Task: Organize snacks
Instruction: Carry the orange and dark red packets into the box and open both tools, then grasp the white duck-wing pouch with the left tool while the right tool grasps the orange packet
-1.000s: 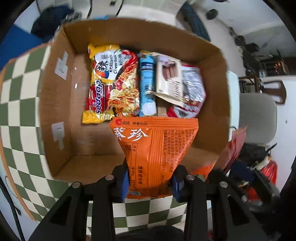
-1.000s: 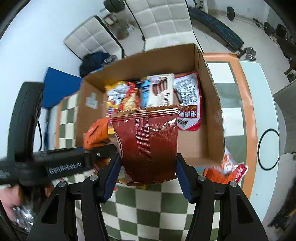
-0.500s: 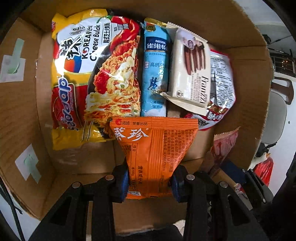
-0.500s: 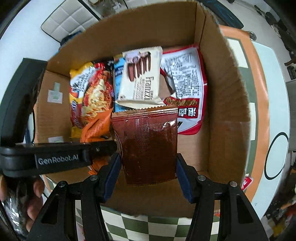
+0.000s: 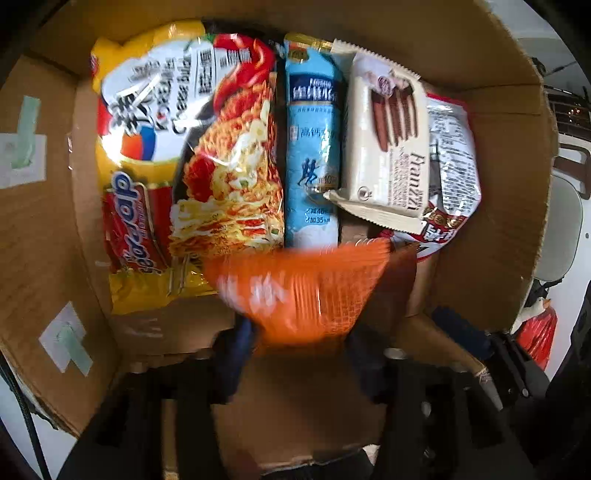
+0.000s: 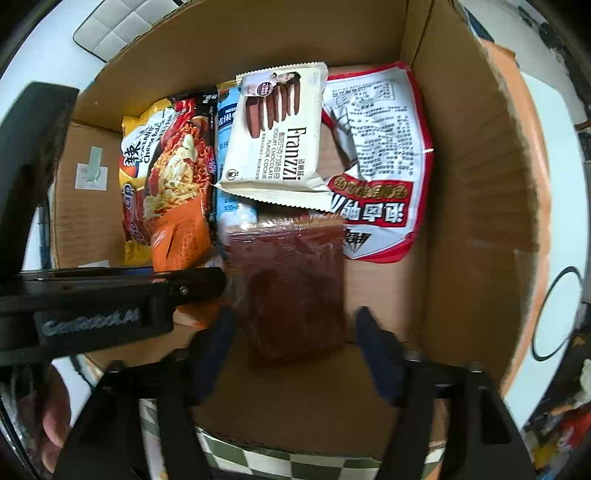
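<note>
Orange snack packet (image 5: pixel 303 291) inside the cardboard box (image 5: pixel 44 229), near end, blurred, lapping the lower edge of the ramen pack and the blue pouch. Left tool (image 5: pixel 301 354) opening: blue pads clear of the packet on both sides, packet between them but not gripped. Same packet visible from the right wrist view (image 6: pixel 181 236), behind the left tool's black body marked GenRobot.AI.

Dark red snack packet (image 6: pixel 291 288) also in the box, just right of the orange one, top edge touching the cookie pack's lower seam and the white-red bag. Right tool (image 6: pixel 295 343) opening too: pads spread well wide of the packet, nothing clamped. Edge of the dark red packet (image 5: pixel 399 280) showing behind the orange one in the left view.

Far row of box, left to right:
- yellow-red Korean cheese ramen pack (image 5: pixel 184 158), flat
- blue Nestle pouch (image 5: pixel 314 147), upright strip beside it, touching
- cream Franzzi yogurt chocolate cookie pack (image 6: pixel 277 129), lying tilted over the pouch and the next bag
- white-red printed bag (image 6: pixel 380 158), back side up, against the right wall

Green tape over white labels (image 5: pixel 22 140) on the left box wall. Box on a green-white checkered desk (image 6: pixel 258 458). Part of a hand (image 6: pixel 55 413) at lower left of the right view, behind the left tool. White padded chair (image 6: pixel 110 26) beyond the box.
</note>
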